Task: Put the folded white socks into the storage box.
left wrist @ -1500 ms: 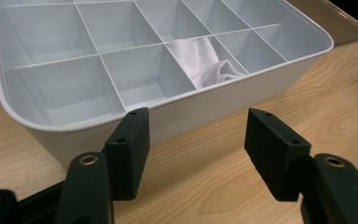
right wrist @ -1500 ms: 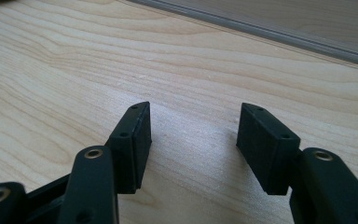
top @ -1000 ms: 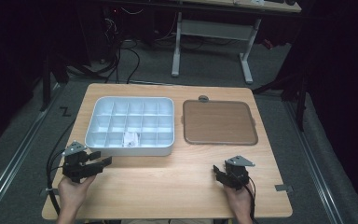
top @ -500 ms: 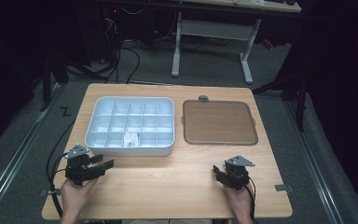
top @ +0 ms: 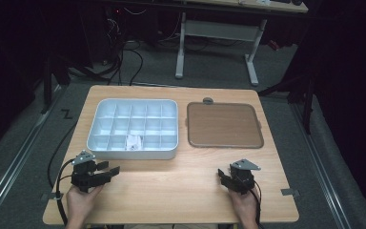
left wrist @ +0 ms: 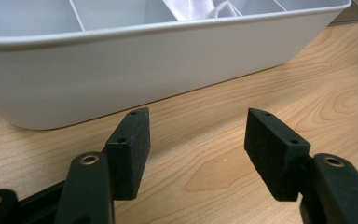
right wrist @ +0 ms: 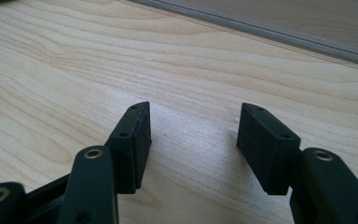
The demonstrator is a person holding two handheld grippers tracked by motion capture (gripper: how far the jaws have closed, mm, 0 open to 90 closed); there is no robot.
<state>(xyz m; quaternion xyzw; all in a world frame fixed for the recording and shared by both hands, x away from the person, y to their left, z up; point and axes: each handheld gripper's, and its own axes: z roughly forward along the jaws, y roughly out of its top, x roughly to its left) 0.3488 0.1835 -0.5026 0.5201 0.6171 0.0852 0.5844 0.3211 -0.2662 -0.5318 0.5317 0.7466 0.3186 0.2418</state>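
High view: the left claw has drifted slightly toward the tabletop's near edge, away from the white compartment tray; the right claw is unchanged. Left gripper view: jaws spread, empty, the tray wall just ahead. Right gripper view: jaws spread over bare wood, the brown lid's edge beyond.

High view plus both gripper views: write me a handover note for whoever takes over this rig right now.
Left tool: open, nothing in it, just short of the white compartment tray, facing its near wall.
Right tool: open, nothing in it, over bare table, near the brown tray.
A white item lies in a near-row compartment of the white tray.
Done: nothing gripped so far.
Left: probably reaching into the tray; judge from there.
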